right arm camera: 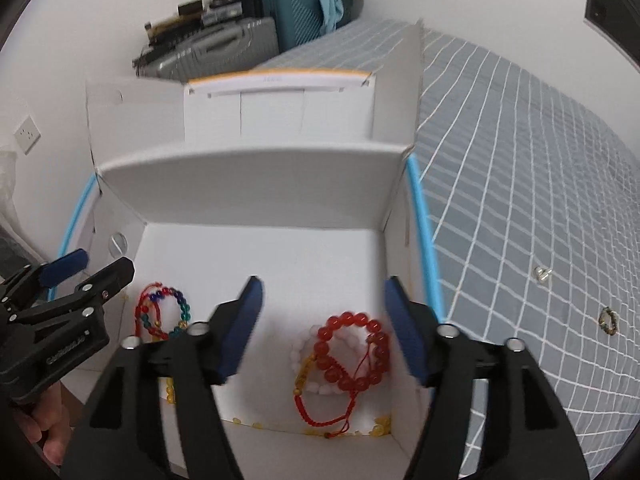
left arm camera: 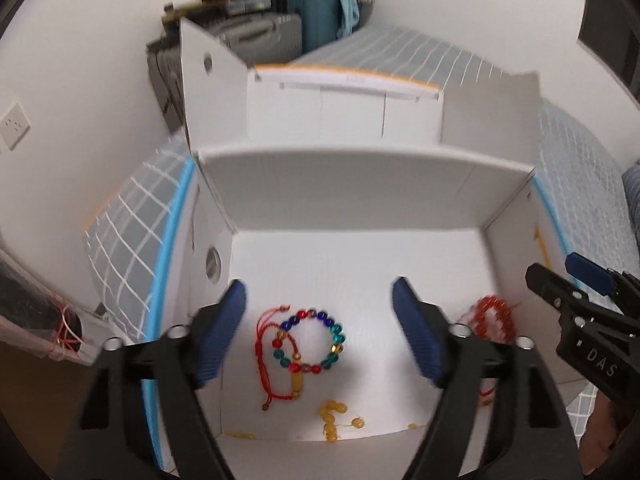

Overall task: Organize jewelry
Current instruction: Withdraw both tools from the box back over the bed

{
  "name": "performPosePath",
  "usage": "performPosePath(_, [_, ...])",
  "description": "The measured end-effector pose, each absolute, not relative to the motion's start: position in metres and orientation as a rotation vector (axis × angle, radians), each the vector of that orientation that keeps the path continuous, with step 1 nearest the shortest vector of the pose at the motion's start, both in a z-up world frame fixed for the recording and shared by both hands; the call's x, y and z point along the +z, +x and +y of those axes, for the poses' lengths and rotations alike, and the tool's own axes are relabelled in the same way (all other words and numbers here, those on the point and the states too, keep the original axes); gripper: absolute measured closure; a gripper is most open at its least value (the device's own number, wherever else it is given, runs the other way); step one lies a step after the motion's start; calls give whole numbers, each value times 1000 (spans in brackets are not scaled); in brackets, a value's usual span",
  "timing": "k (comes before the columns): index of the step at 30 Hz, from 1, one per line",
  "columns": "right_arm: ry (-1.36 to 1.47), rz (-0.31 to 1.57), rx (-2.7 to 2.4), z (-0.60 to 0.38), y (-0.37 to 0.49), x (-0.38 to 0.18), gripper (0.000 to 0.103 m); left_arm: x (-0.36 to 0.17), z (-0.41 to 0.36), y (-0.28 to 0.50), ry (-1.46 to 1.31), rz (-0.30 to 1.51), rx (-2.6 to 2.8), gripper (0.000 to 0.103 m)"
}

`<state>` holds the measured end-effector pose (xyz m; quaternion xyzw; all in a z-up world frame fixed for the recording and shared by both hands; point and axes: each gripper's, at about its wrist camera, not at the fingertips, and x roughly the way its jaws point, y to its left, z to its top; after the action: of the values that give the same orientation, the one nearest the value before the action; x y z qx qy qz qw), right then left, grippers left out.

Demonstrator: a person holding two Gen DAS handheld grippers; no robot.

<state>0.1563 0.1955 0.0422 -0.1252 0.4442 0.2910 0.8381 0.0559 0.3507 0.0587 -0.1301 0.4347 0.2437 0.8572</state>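
An open white box [left arm camera: 360, 208] [right arm camera: 256, 196] stands on the bed. Inside it lie a multicoloured bead bracelet [left arm camera: 310, 340] [right arm camera: 170, 312] with a red cord, a red bead bracelet [right arm camera: 352, 354] [left arm camera: 490, 316] over a white bead bracelet [right arm camera: 302, 350], and yellow beads [left arm camera: 332, 418] along the near wall. My left gripper [left arm camera: 320, 328] is open and empty above the multicoloured bracelet. My right gripper [right arm camera: 324, 324] is open and empty above the red bracelet. A dark bead ring [right arm camera: 608, 320] and a small clear earring [right arm camera: 542, 274] lie on the bed outside the box.
The bed has a grey quilt with a white grid [right arm camera: 520, 160]. The box's flaps stand up at the back and sides. Suitcases [right arm camera: 240, 44] and clutter are stacked by the far wall. A wall socket [right arm camera: 27, 134] is at the left.
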Motion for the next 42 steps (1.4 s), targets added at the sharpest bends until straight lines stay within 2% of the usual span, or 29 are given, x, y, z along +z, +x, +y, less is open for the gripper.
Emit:
performPosePath(5, [-225,860,599,173,159,65,18,79,337,59,-264,865,484,16])
performPosePath(10, [-143,801,543,137,171,83,8,98,310,72,-221,819,453,6])
performPosePath(28, [-64,728,332,-10,217,94,8,113,190,144,-145,774,236,6])
performPosePath(42, [10,773,151,-129,255,62,8,82,90,225,-54,844,106,6])
